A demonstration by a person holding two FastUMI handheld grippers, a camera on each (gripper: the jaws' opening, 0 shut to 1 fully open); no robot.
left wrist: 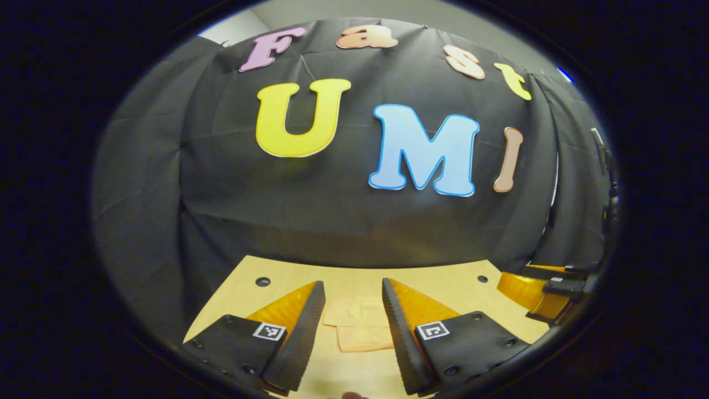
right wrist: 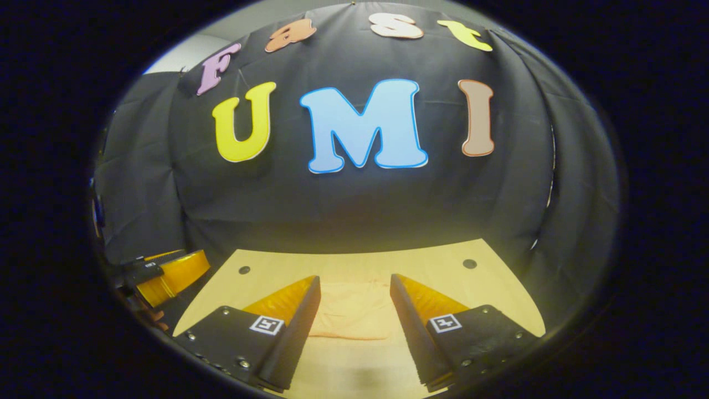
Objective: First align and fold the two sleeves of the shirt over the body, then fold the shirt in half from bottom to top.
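Apparently shirt (right wrist: 348, 316) lies folded mid-surface (right wrist: 443, 260); my left claw (left wrist: 353, 327) and right claw (right wrist: 354, 324) hover released; next I check fold.

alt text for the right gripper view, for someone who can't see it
The right gripper hangs open above a wooden table, its two fingers framing a pale peach shirt lying flat. The left gripper sits at the table's left edge.
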